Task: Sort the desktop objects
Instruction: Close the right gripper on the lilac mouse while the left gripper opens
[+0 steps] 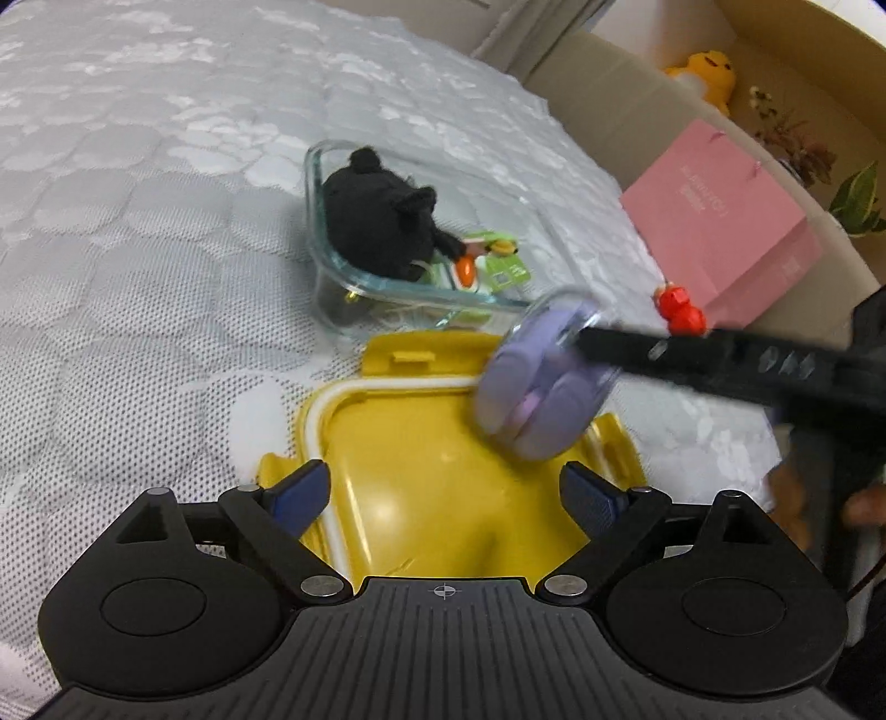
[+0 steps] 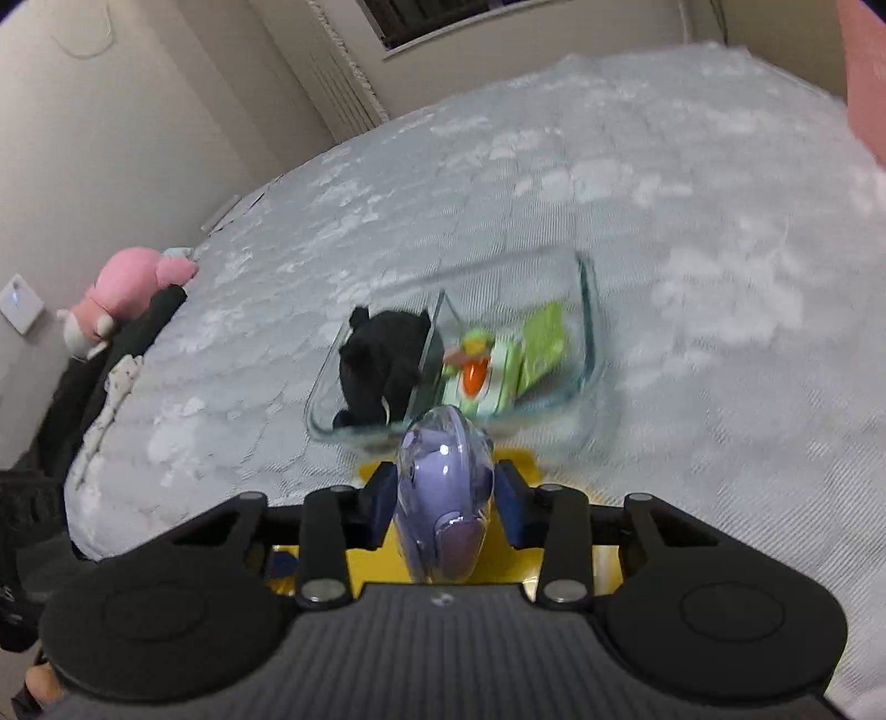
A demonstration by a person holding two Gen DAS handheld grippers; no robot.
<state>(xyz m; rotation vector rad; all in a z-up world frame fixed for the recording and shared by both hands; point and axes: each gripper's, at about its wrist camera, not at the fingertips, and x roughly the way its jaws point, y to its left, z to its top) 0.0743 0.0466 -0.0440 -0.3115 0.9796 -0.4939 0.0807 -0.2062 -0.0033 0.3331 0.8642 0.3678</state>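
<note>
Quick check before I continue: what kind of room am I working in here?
Most likely a bedroom: the work surface is a quilted white mattress, a pink plush toy sits at its edge against the wall, and a window is behind it.

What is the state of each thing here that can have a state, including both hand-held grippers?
Left hand-held gripper: open, empty, above the yellow lid.
Right hand-held gripper: shut on the purple case.
Purple case: held on edge, in the air.
Glass container: uncovered, with a divider.
Black plush toy: inside one compartment.
Green packets: inside the other compartment.
Yellow lid: off the container, lying beside it.
</note>
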